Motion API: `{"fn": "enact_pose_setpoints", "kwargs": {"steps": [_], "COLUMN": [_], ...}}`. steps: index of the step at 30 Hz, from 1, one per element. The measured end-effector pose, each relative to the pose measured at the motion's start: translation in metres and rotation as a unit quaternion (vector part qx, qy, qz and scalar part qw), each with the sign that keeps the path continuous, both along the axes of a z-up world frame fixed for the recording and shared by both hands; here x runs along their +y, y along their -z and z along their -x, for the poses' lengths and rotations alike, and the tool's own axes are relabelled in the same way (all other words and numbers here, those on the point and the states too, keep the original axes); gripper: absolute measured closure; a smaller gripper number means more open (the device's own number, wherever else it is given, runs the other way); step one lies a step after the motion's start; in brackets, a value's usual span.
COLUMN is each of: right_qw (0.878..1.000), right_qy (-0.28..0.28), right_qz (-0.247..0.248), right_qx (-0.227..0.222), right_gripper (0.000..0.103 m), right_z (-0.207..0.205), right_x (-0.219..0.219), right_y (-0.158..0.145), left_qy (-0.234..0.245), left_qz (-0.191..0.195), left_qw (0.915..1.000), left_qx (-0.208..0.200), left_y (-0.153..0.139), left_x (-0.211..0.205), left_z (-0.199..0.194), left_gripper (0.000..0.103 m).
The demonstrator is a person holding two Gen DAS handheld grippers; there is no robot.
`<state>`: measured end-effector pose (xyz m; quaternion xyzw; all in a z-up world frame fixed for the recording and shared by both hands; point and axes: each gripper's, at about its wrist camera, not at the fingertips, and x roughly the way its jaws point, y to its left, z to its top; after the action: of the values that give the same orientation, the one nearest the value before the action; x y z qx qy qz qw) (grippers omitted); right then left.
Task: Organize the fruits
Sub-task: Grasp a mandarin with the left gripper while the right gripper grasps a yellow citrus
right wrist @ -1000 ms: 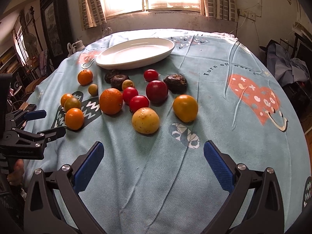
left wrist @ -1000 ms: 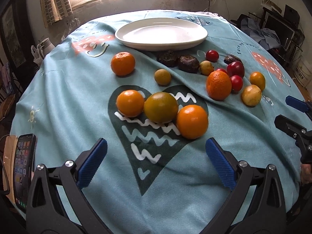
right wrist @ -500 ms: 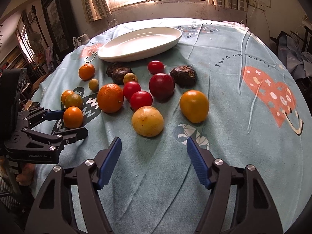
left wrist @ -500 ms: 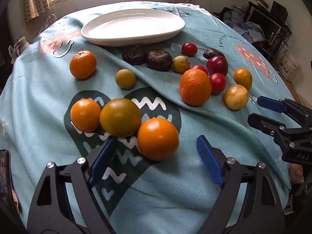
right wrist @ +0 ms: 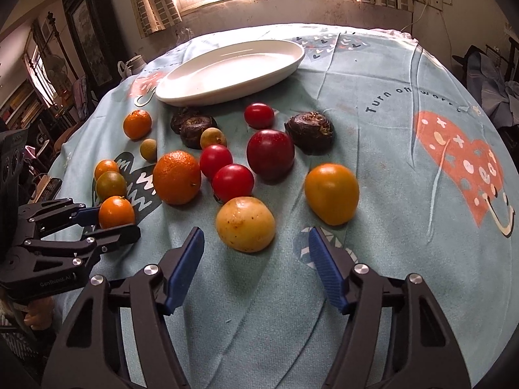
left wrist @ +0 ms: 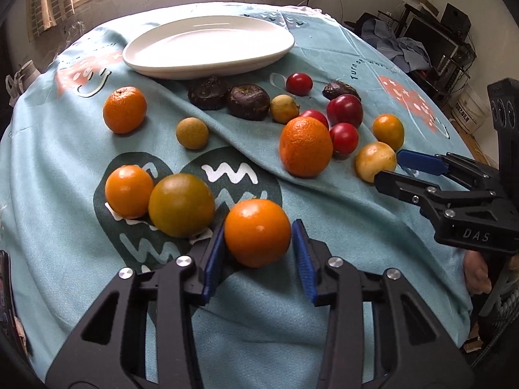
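While my left hand-held gripper [left wrist: 258, 253] sits spread around the orange [left wrist: 257, 232], I must squeeze, then lift it to the plate [left wrist: 207, 43]; my right hand-held gripper [right wrist: 256, 265] waits, spread

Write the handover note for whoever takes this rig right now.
Left gripper: jaws around the near orange, left pad touching, small gap on the right; not lifted.
Right gripper: open, holding nothing, just short of the yellow fruit.
Plate: at the far side, nothing on it.
Done: no fruit moved yet.
Left: all fruit lies loose on the cloth; probably close on the orange and carry it to the plate first.
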<state>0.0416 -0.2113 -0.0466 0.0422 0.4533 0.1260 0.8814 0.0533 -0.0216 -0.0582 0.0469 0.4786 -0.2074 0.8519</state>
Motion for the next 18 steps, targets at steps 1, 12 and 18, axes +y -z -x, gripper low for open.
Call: {"fn": "enact_pose_setpoints", "kwargs": {"steps": [1, 12, 18], "right_qw": [1.000, 1.000, 1.000], "right_qy": [0.000, -0.014, -0.011], "right_qz": [-0.001, -0.013, -0.016], "right_qx": [0.002, -0.006, -0.010], "right_gripper": [0.037, 0.064, 0.065], "right_z": [-0.003, -0.008, -0.007], "right_x": [0.000, 0.002, 0.001], "right_y": [0.001, 0.001, 0.000], "left_qy": [0.000, -0.012, -0.023], "left_qz": [0.003, 0.029, 0.049], "left_qw": [1.0000, 0.9995, 0.9985], "left_qx": [0.001, 0.001, -0.002], "left_y": [0.000, -0.001, -0.010], "left_x": [0.000, 0.008, 0.020], "left_z": [0.000, -0.001, 0.000], "left_gripper": [0.062, 0.065, 0.065]}}
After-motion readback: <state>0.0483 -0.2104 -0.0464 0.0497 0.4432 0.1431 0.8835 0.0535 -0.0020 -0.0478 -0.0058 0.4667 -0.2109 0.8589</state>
